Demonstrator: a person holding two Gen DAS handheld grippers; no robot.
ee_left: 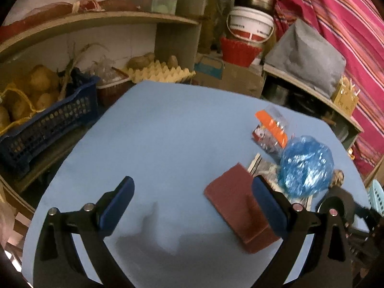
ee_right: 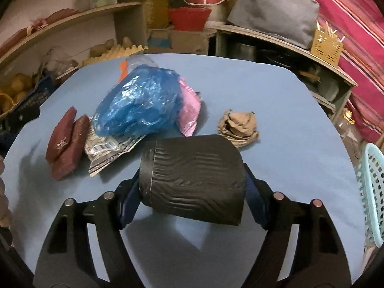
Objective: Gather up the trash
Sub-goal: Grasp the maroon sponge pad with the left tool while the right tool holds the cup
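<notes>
Trash collection, early stage: one item gripped, most still on the table.
The right gripper [ee_right: 192, 182] clamps a black roll [ee_right: 192, 180]; the left gripper [ee_left: 192, 206] stands open and empty. Blue bag [ee_right: 139, 105], maroon pieces [ee_right: 67, 141], crumpled paper [ee_right: 238, 126] remain; basket [ee_right: 372, 192] waits at right.

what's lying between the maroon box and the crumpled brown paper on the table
In the right wrist view, between the maroon box and the crumpled brown paper sit a blue plastic bag, a pink wrapper and a barcode wrapper.
</notes>
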